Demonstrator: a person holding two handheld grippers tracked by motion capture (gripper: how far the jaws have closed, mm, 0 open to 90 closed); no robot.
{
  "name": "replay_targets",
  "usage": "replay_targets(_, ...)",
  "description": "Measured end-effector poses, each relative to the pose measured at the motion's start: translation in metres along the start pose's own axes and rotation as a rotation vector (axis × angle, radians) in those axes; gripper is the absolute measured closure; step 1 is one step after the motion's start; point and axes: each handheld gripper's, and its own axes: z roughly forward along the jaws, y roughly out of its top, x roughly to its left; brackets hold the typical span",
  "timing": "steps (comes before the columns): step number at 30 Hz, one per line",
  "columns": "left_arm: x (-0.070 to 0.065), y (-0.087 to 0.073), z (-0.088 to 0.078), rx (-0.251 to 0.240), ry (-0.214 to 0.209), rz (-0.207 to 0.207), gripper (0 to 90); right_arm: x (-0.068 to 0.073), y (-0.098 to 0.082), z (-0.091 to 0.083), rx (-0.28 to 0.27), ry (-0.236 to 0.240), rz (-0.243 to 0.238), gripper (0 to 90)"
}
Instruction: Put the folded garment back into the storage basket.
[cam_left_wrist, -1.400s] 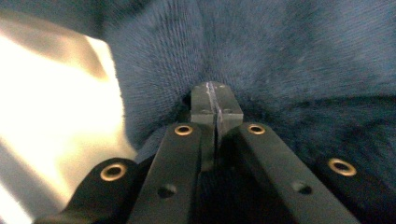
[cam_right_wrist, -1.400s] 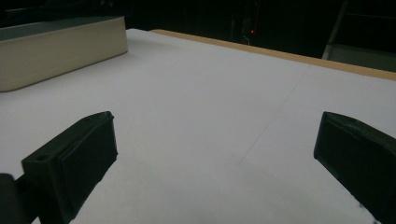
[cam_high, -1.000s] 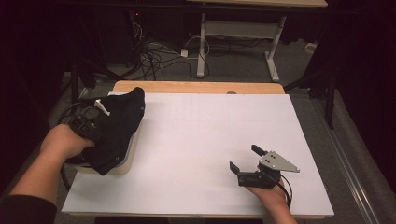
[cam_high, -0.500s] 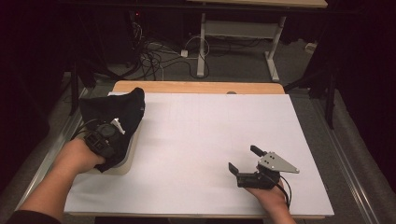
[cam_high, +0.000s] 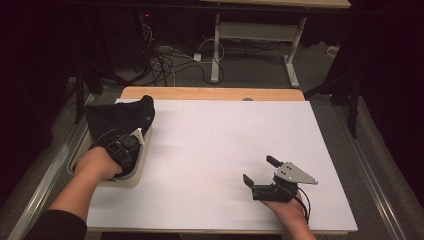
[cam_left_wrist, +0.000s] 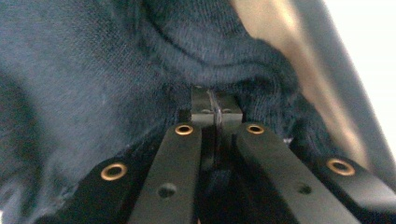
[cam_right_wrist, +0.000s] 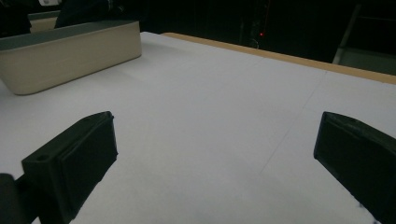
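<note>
Big white table top first, bare across its whole middle and far side, with a wooden edge strip running along the back. At the left edge sits a beige bin, low and long, its side wall in plain sight from the right gripper view. A dark knitted cloth is draped into that bin, and part of it spills past the far rim. The left gripper is down in the bin, jaws pressed together on a fold of the cloth; knit crowds close on every side in the left gripper view. Over at the near right, the right gripper rests low on the sheet, jaws spread wide with nothing between them. Plenty of clear surface lies between the two hands.
</note>
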Motion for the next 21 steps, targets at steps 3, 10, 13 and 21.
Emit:
replay_targets(3,0.004,-0.001,0.003,-0.016,-0.03,-0.021,87.6,-0.001,-0.001,0.001,0.005,0.0,-0.004,0.0)
replay_targets(10,0.007,-0.007,0.0,-0.049,-0.045,-0.04,87.5,0.0,-0.004,0.004,0.015,0.004,-0.004,0.0)
replay_targets(13,0.009,-0.009,-0.005,-0.064,-0.052,-0.05,87.4,0.0,-0.005,0.003,0.017,-0.001,0.0,0.0)
replay_targets(21,0.019,-0.017,-0.024,-0.11,-0.046,-0.071,87.5,-0.003,-0.007,0.001,0.021,-0.008,0.005,0.0)
